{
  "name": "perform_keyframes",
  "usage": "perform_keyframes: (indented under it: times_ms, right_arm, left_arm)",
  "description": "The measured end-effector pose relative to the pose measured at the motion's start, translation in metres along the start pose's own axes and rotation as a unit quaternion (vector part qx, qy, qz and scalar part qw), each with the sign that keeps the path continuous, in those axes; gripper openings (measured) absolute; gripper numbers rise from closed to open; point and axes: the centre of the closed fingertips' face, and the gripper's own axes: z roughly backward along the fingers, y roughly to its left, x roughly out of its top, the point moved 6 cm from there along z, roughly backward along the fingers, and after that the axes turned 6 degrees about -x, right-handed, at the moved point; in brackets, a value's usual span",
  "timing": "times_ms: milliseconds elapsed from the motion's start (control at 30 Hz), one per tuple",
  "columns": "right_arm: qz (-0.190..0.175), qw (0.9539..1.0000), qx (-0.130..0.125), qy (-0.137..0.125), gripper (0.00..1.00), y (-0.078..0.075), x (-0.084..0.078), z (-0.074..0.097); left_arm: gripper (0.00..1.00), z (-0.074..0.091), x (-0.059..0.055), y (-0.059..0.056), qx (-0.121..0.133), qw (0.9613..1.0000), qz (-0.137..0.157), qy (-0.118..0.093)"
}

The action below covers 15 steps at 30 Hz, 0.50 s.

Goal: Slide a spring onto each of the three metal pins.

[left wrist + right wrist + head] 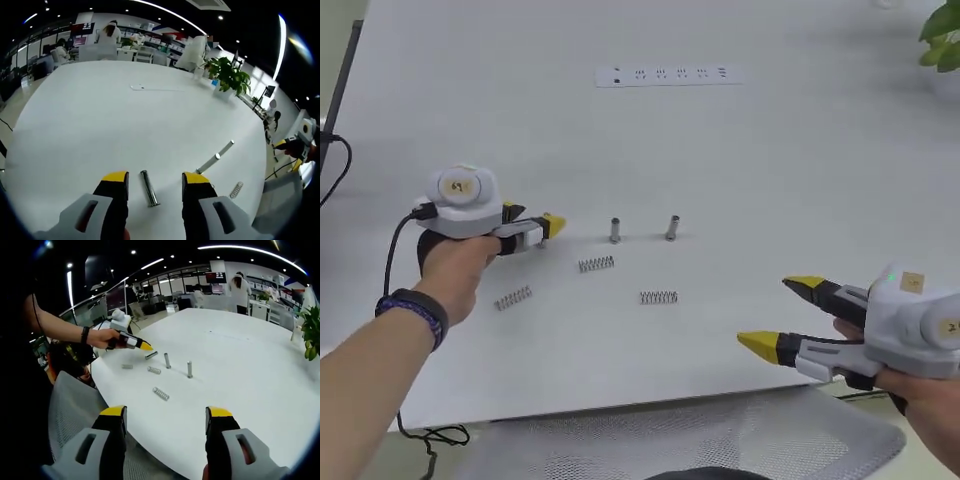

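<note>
Spread apart, the left tool (155, 178) has one pin (148, 188) lying flat on the white surface (740, 160) in the gap between its jaws. As far as the left gripper view shows, the pin touches neither jaw. Its long axis runs nearly along the jaws and points away from the hand with a slight lean. Closing now would probably catch it across its width, partway along its length. That alignment seems to be what the next move depends on, since this pin looks like it has to be picked up or stood on end before a spring can go on.

The right tool (166, 412) is also spread and holds nothing. It hovers over the near edge of the surface, well apart from the pins, so the left hand is clearly the nearer one.

There are three pins. Besides the lying one, two upright pins (615, 230) (672, 228) stand side by side, further along from the left tool's tips.

There are three springs, all lying loose on the surface and none yet on a pin. The first spring (596, 264) lies just in front of the upright pair. The second spring (658, 297) lies closer to the person and is the nearest one to the right tool. The third spring (513, 298) lies beside the left hand.
</note>
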Motion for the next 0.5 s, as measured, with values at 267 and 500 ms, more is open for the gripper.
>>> perform_keyframes:
  times_ms: [267,500]
  right_arm:
    - [-0.002,1.0000,-0.002,0.003,0.62,-0.001,-0.002,0.000]
    - [-0.004,1.0000,-0.003,0.004,0.61,-0.002,-0.003,0.000]
  left_arm:
    - [0.28,-0.007,-0.002,0.004,0.009,0.9999,0.001,0.012]
    - [0.22,-0.013,-0.006,0.007,0.012,0.9997,0.000,0.022]
